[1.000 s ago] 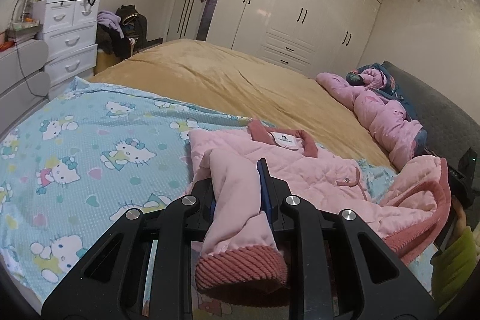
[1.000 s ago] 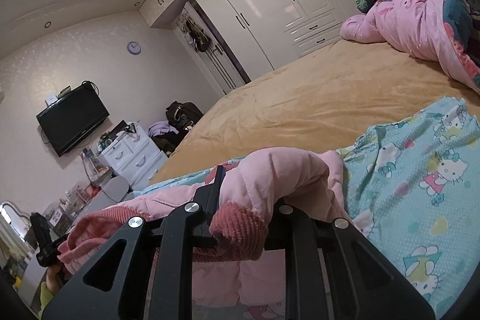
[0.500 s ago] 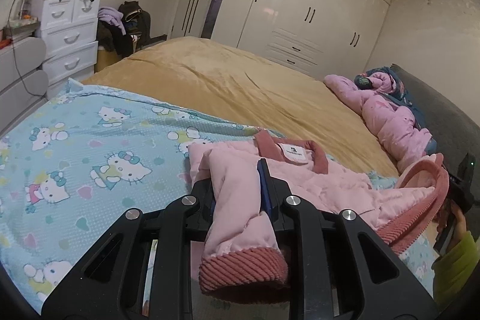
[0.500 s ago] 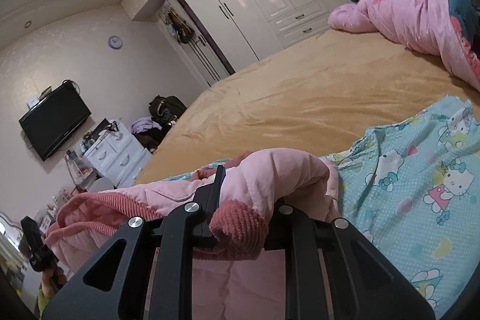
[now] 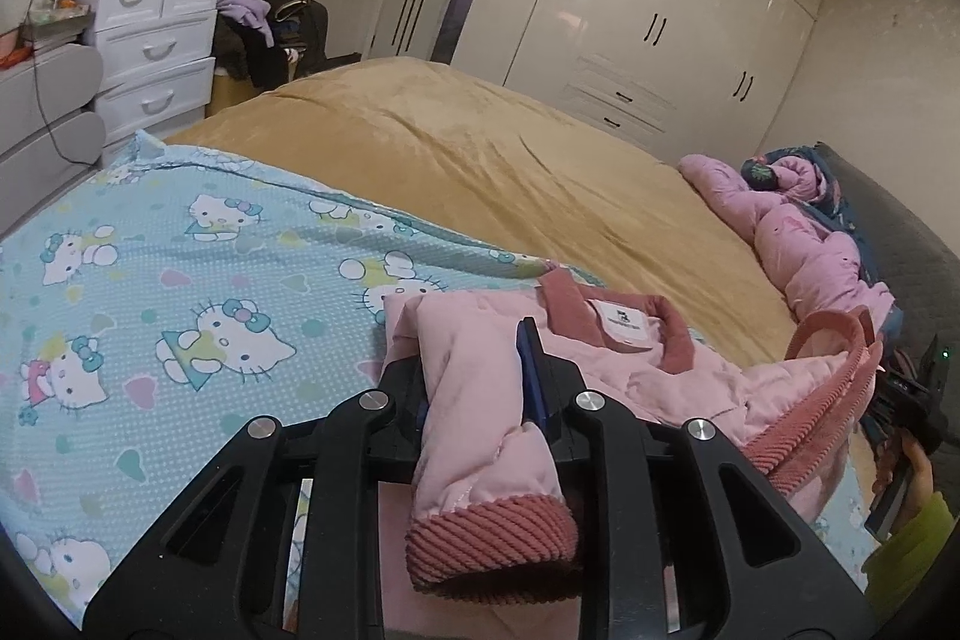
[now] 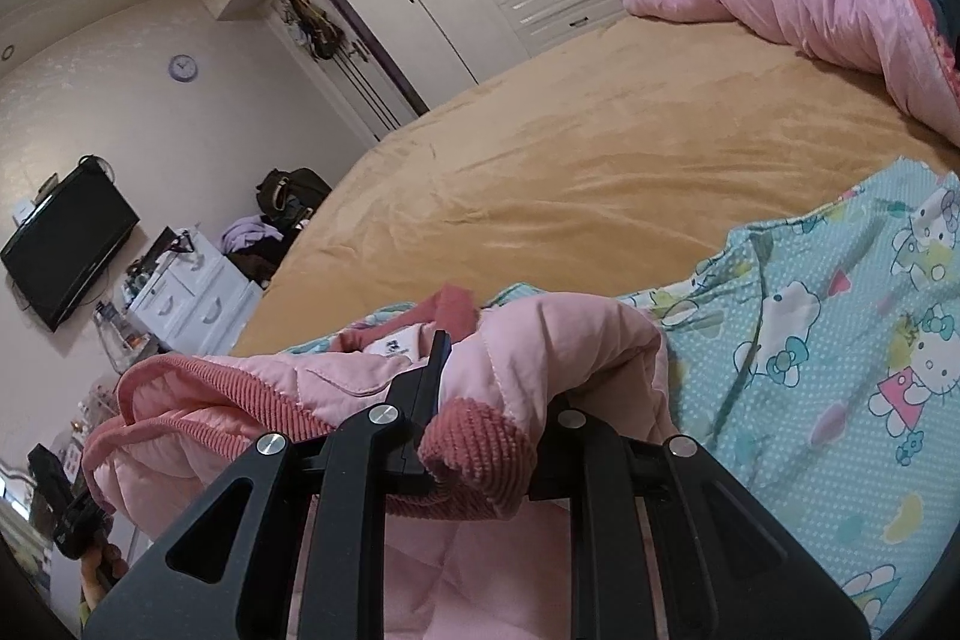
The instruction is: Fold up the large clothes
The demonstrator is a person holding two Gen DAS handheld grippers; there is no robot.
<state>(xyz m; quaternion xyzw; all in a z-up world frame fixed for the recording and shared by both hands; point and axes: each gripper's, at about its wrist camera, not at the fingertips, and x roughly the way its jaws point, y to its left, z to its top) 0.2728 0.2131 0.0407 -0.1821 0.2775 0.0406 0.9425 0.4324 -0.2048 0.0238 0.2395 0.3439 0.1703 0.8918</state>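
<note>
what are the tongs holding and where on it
Both hold the pink jacket by its sleeves, just above the ribbed cuffs: left tongs on one, right tongs on the other.

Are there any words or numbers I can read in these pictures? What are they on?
None can be read.
Neck label of the pink jacket: a small dark mark with a line of print, too small and blurred to read.
Wall clock: too small to make out any numbers.
Blue blanket: cartoon cats and hearts only, no words.
Both grippers are clamped on jacket cuffs; neither shows any writing.
</note>
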